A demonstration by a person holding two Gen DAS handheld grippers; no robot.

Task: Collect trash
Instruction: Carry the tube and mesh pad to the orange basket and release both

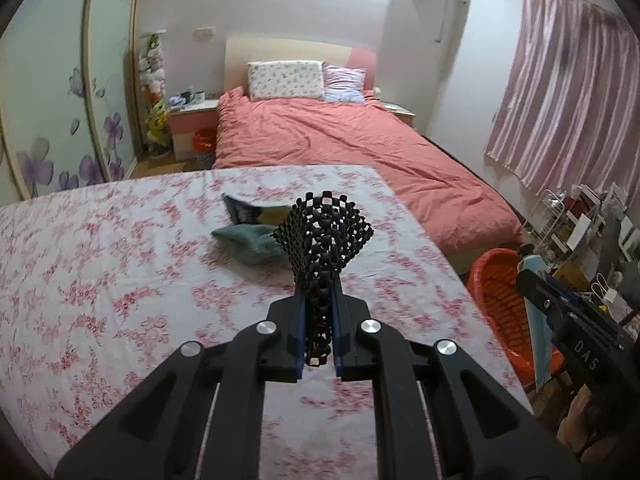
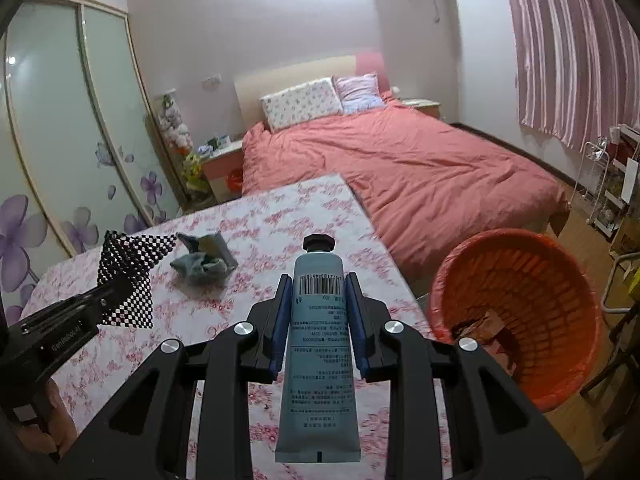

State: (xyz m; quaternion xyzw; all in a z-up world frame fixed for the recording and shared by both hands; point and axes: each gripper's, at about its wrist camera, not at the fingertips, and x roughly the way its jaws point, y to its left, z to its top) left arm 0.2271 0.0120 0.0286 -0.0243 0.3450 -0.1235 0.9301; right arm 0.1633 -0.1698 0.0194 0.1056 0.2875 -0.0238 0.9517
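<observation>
A bedroom, and in the foreground a table (image 2: 120, 344) spread with a pink floral cloth, a bed (image 2: 420, 176) in coral covers beyond it and an orange basket (image 2: 560, 360) standing on the floor just off the table's right edge. Both hands are loaded here. The left gripper (image 1: 320, 292) is clamped tight on a black mesh piece (image 1: 326, 232), which stands up between the jaws and fans wide above them; the right wrist view shows the same mesh (image 2: 128, 276) hanging flat like a small net. It looks light and floppy, so a pinch on the gathered stem, as now, seems the sound hold; the open weave could snag a fingertip on release. Over on the other side, the right gripper (image 2: 318, 320) is closed on a pale blue tube (image 2: 318, 340) with a black cap, pads pressing on its sides just under the barcode, cap pointing away. That tube reads as light and squashy, smooth-skinned, so a hold across the shoulder near the cap, where it is firmer, would likely slip less than one at the flat tail. Left on the cloth, between the two grippers and further back: a crumpled grey-green wad (image 2: 204, 270) touching a torn wrapper (image 2: 208, 244). The basket already holds some brownish scraps (image 2: 480, 328) at its bottom, and it looks the natural drop for both items.
</observation>
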